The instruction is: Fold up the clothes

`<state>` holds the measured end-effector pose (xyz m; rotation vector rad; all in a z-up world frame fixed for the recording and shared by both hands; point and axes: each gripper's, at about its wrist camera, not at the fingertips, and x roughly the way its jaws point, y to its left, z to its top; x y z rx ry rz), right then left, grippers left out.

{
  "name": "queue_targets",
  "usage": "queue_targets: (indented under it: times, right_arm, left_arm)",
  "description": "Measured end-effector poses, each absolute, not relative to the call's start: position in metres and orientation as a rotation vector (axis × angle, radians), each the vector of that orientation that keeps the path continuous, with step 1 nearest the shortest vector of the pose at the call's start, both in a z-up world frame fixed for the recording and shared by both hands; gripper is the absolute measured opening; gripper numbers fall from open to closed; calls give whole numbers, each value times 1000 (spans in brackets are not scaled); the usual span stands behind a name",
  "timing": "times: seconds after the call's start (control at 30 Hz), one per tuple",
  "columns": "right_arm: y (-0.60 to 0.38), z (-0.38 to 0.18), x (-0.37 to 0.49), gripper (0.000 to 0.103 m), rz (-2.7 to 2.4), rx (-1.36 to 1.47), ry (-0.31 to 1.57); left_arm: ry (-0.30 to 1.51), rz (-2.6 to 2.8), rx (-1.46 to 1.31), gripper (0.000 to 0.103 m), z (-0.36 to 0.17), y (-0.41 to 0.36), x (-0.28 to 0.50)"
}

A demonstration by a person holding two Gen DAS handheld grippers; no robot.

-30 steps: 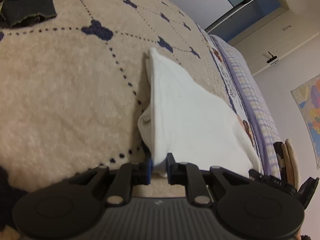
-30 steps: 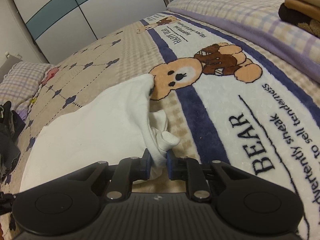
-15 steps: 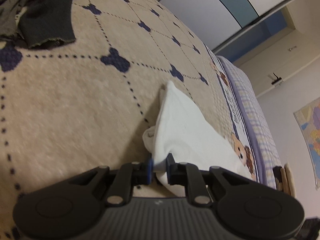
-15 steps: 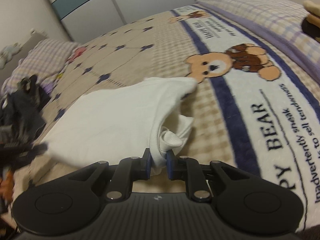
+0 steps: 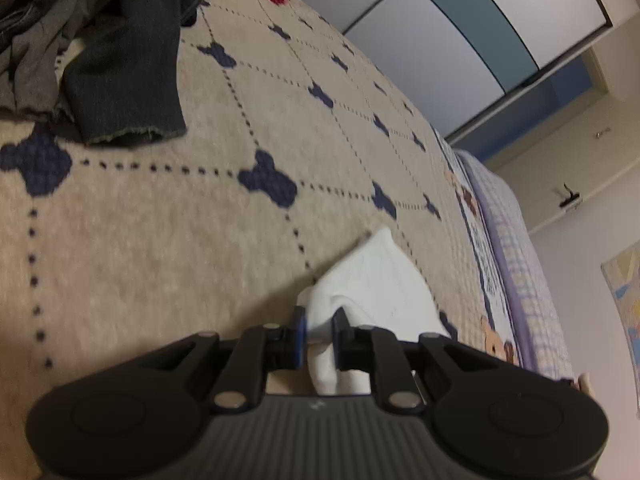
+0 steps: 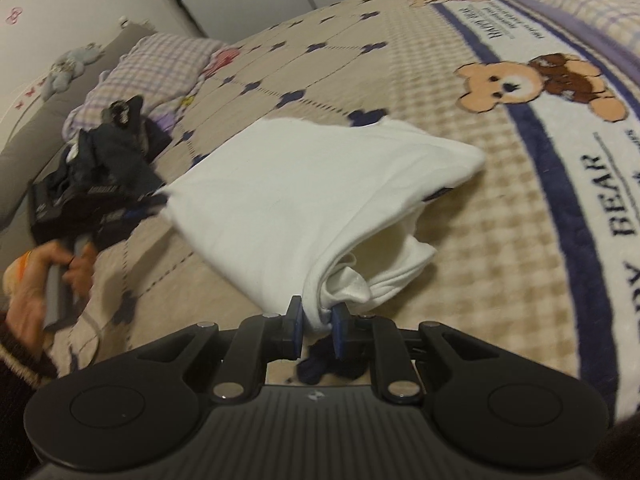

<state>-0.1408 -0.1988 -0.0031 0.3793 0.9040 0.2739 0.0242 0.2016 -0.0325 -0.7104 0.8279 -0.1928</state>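
Above the bear blanket (image 6: 520, 216), both claws pinch one white garment (image 6: 304, 192).
Left gripper (image 5: 319, 334) and right gripper (image 6: 315, 326) each clamp a bunched edge; mid-frame it sags, seemingly partly lifted.

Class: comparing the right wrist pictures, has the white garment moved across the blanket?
Yes. The white garment, held in the right gripper, has shifted left, away from the printed bear.
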Motion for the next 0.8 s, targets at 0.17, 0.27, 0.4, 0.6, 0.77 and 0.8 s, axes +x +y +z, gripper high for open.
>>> queue_targets:
  times: [0.17, 0.27, 0.4, 0.6, 0.77, 0.8]
  right_arm:
    - [-175, -5, -141, 18, 329, 338, 951]
    - [-175, -7, -137, 23, 326, 314, 985]
    - [-188, -3, -138, 30, 319, 297, 1000]
    - [-222, 15, -138, 42, 252, 272, 943]
    - [-243, 30, -124, 53, 232, 229, 848]
    - [-246, 32, -119, 54, 229, 224, 833]
  left_arm:
    - [834, -182, -721, 15, -39, 206, 37]
    - [865, -158, -731, 19, -43, 205, 37]
    - [880, -152, -719, 34, -40, 204, 31]
    - [928, -178, -782, 39, -41, 202, 20]
    - [924, -159, -784, 60, -42, 191, 13]
    - [913, -141, -783, 67, -43, 189, 11]
